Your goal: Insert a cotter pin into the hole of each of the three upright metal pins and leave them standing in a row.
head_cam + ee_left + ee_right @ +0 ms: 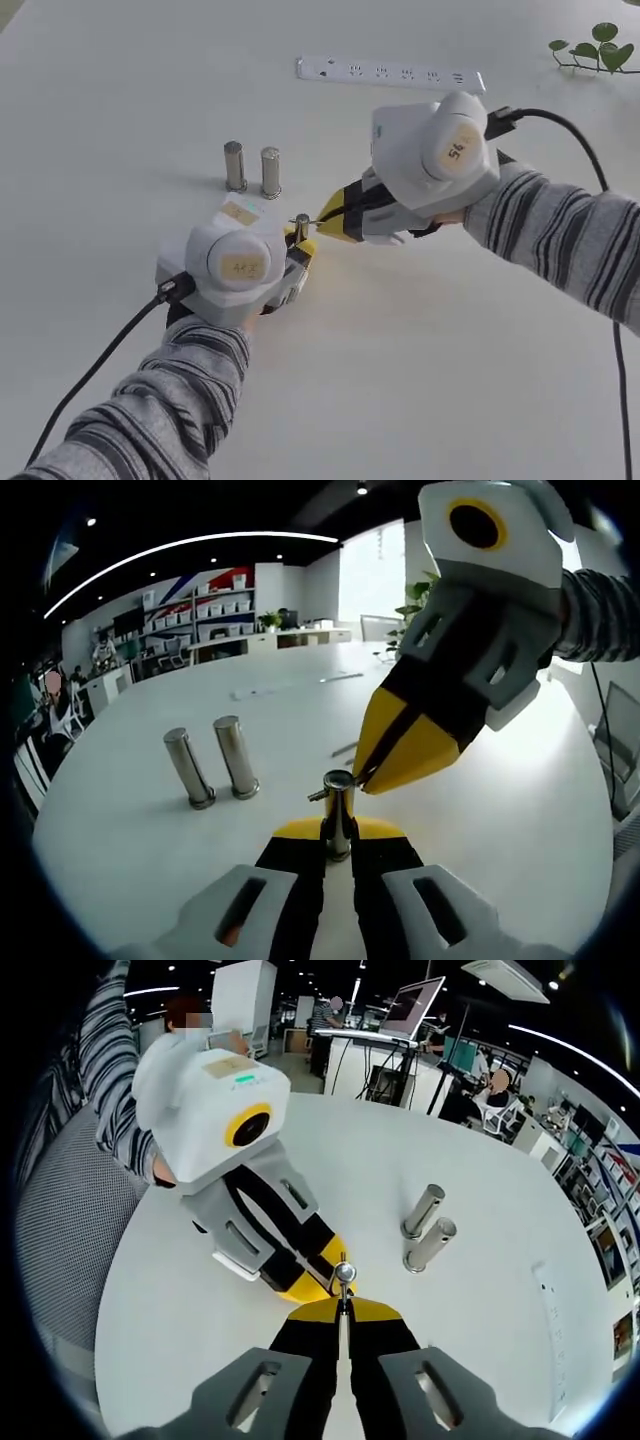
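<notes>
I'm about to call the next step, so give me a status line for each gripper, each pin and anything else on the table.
left gripper: shut on held metal pin.
held metal pin: upright, clamped low between the jaws.
right gripper: shut on cotter pin.
cotter pin: at the held metal pin's top, apparently partway through its hole.
left free pin: standing, no cotter pin visible.
right free pin: standing beside it, likewise.
power strip: lying flat.

Head view, centre: lower part of metal pin (301, 229) hidden behind left gripper (300, 252); cotter pin (310, 219) too thin to make out. Upper right: plant (598, 47) cut by frame edge. Left gripper view, centre: pin foot buried between own jaws; cotter pin mostly covered by right gripper (362, 780) tips. Right gripper view, centre: pin shaft hidden behind jaws.
</notes>
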A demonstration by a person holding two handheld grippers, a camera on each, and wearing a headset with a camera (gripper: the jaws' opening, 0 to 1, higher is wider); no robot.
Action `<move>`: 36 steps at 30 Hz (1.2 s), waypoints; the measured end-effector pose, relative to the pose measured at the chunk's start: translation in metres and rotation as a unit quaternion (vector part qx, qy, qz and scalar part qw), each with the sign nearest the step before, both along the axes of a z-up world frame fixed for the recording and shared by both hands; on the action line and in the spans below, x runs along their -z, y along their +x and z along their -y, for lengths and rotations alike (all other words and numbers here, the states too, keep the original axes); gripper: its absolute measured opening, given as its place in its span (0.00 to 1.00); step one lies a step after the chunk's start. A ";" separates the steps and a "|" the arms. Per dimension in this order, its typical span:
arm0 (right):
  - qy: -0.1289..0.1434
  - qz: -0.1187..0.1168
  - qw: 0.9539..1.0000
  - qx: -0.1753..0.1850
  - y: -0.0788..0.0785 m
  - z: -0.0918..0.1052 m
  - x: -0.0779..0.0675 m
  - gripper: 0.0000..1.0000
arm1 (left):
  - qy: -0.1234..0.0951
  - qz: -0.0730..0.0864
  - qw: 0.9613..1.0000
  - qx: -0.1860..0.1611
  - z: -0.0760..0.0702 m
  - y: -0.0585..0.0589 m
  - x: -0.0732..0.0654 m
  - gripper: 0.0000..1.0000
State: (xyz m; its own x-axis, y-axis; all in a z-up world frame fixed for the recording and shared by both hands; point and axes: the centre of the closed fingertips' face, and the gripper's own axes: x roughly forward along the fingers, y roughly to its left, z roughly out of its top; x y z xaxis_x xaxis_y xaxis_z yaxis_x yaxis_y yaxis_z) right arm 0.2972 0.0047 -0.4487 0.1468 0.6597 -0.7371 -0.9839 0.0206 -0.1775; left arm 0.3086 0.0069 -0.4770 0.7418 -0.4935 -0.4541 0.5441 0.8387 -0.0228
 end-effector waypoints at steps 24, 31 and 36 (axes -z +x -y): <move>0.016 -0.010 0.999 0.026 -0.002 0.001 -0.006 0.00 | 0.000 -0.001 1.000 -0.009 0.000 0.000 0.002 0.05; 0.017 -0.009 0.999 0.026 0.000 -0.002 -0.007 0.00 | 0.000 -0.001 1.000 -0.012 0.000 0.001 0.002 0.05; 0.025 -0.011 0.999 0.038 0.001 -0.002 -0.008 0.00 | 0.001 0.000 1.000 -0.012 0.000 0.001 0.002 0.05</move>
